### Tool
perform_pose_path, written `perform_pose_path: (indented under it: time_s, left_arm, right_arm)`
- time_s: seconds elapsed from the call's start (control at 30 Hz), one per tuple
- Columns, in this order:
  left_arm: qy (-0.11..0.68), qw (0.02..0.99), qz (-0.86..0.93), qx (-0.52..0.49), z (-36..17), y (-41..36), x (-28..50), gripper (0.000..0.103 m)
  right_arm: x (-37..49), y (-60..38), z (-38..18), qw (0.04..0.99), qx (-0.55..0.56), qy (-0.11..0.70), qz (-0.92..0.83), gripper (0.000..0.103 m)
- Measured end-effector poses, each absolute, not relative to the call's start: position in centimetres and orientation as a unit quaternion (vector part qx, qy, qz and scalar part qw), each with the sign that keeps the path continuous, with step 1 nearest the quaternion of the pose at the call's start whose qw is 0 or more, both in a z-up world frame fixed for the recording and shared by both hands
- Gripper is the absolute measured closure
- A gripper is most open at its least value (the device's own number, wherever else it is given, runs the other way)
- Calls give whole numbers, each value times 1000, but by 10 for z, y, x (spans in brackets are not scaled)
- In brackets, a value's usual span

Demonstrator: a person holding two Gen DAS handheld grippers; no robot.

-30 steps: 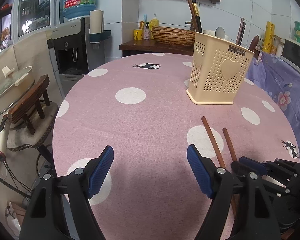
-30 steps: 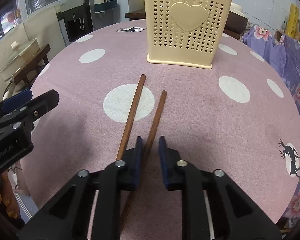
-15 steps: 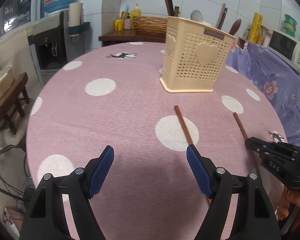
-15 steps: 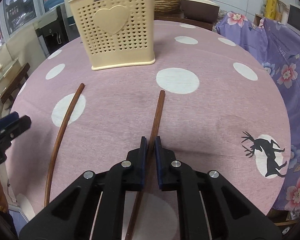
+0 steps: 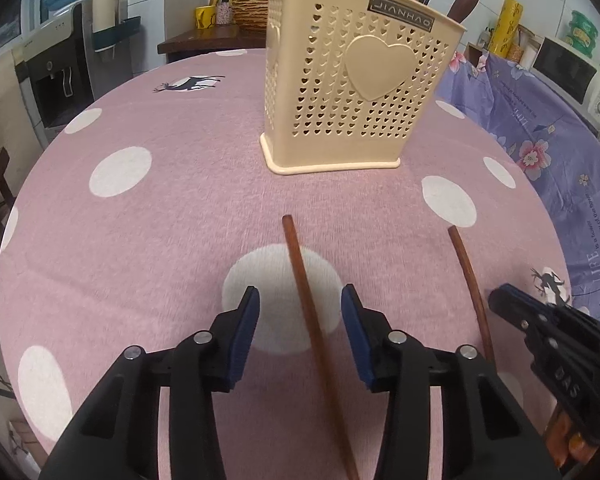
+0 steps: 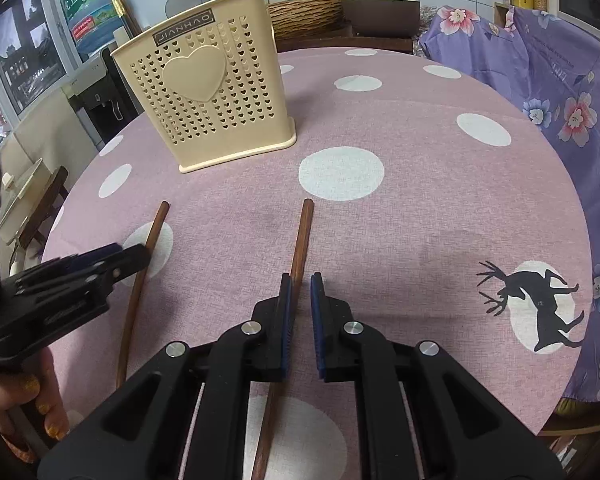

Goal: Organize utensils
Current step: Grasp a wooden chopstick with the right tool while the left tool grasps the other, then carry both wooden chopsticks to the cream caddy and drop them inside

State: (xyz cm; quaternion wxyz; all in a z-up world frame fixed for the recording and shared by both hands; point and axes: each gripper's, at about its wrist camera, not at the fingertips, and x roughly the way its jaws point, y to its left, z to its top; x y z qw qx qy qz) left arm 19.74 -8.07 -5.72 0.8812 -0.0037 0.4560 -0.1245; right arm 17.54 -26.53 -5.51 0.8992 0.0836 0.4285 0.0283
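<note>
Two brown wooden chopsticks lie apart on the pink dotted tablecloth (image 5: 160, 220). The left chopstick (image 5: 296, 256) runs between the blue pads of my left gripper (image 5: 300, 320), whose jaws are closing with gaps still showing on both sides of the stick. My right gripper (image 6: 302, 312) is shut on the right chopstick (image 6: 304, 232), whose tip points at the holder. Behind both stands a cream perforated utensil holder (image 5: 356, 92) with a heart on its face and several handles sticking out. In the right wrist view, the left gripper (image 6: 132, 254) hangs over the left chopstick (image 6: 148, 248). In the left wrist view, the right gripper (image 5: 512, 304) and its chopstick (image 5: 464, 264) sit at the right.
A purple floral cloth (image 5: 540, 140) drapes along the table's right side, with a microwave (image 5: 572, 76) beyond it. A water dispenser (image 5: 56, 68) and a wooden stool (image 6: 32, 208) stand off the left edge. A person's hand (image 6: 20, 400) holds the left gripper.
My left gripper has moved right until it straddles the left chopstick, and its jaws have narrowed. The right gripper carried its chopstick rightward, away from the other one, and has since stayed put.
</note>
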Motion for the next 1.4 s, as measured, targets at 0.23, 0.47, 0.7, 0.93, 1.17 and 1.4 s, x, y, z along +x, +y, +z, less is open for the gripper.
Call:
perform_pose_path:
  time_s: [0.23, 0.47, 0.7, 0.93, 1.17, 1.4]
  left_arm:
    - [456, 884, -101, 2, -61, -86, 216, 80]
    - [453, 886, -96, 10, -61, -85, 218, 93]
    - [452, 887, -97, 8, -62, -84, 219, 93]
    - [452, 886, -97, 13, -62, -86, 219, 93]
    - [453, 886, -95, 19, -62, -89, 220, 93]
    - [449, 888, -93, 22, -62, -93, 219, 94]
  right_arm:
    - [181, -267, -54, 899, 82, 429, 27, 92]
    - [193, -264, -53, 898, 77, 433, 27, 92]
    - [210, -257, -58, 893, 62, 445, 30, 92]
    - [226, -257, -63, 888, 58, 456, 18, 92]
    - [235, -253, -62, 890, 48, 453, 7, 92]
    - [234, -248, -63, 892, 33, 452, 2, 92]
